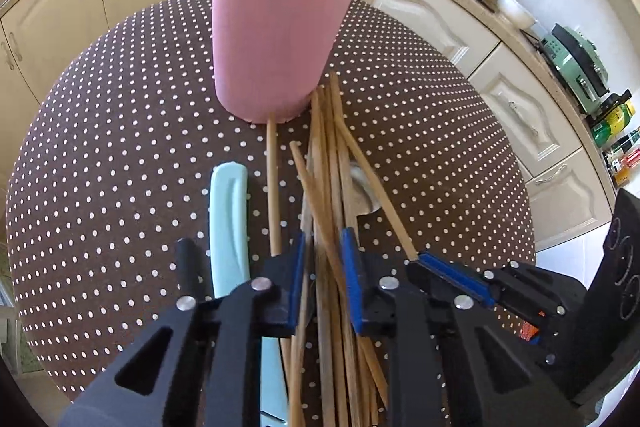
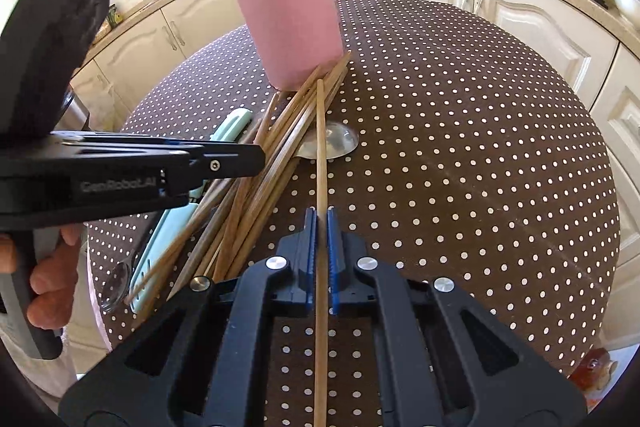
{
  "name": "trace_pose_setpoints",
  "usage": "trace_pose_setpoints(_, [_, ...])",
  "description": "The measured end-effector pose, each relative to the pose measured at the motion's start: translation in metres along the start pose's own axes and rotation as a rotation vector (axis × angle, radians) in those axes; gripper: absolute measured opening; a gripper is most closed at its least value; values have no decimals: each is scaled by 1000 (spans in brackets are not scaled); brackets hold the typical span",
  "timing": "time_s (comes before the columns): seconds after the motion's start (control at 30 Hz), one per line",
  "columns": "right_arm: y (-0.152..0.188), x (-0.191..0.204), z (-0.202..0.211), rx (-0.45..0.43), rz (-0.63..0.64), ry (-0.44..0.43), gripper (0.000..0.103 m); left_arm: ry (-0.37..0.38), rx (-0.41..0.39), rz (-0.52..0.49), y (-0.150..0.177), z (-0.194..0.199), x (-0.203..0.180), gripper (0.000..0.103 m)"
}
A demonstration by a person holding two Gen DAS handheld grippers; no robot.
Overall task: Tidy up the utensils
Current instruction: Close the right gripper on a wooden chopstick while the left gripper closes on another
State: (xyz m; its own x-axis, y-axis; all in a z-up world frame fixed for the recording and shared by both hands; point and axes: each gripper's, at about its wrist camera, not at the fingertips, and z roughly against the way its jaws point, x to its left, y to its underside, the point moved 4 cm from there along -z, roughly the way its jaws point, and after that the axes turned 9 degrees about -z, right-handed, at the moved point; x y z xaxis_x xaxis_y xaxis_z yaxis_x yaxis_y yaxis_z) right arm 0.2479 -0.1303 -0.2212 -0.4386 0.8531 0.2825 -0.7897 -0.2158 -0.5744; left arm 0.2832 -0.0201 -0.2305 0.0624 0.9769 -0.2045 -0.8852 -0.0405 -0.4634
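A single wooden chopstick [image 2: 320, 155] is pinched flat between the blue pads of the right gripper [image 2: 321, 223], its far tip reaching toward the base of the pink cup [image 2: 288, 23]. Over on the other side, the left gripper [image 1: 323, 247] is seen drawn in narrow around the bundle of chopsticks [image 1: 326, 163], several sticks running between its blue pads; whether the pads truly press on them cannot be told. The bundle is fanned out on the dotted brown tablecloth [image 1: 120, 147], far ends lying against the foot of the cup, which stands upright near the table's far edge. A pale mint handle [image 1: 228, 211] is laid just left of the sticks, and the bowl of a metal spoon [image 2: 332, 141] is glimpsed under them. A hand [image 2: 48, 283] is wrapped around the left gripper's grip.
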Motion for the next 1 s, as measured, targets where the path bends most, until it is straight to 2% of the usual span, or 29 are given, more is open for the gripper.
trace_pose_setpoints(0.23, [-7,2,-5,41,0,-12,6,-13,1,-5,-9,-12,-7,11])
trace_pose_setpoints(0.47, [-31,12,-18,111,37,11,7,9,0,3,-9,-11,-1,6])
trace_pose_setpoints(0.7, [-44,19,-45,172,41,9,7,28,-11,5,-1,-3,10,6])
trace_pose_setpoints(0.8, [-50,20,-45,140,31,0,7,39,-25,6,3,6,16,6])
trace_pose_setpoints(1.0, [-51,23,-21,33,-1,-40,7,80,-85,19,4,31,23,6])
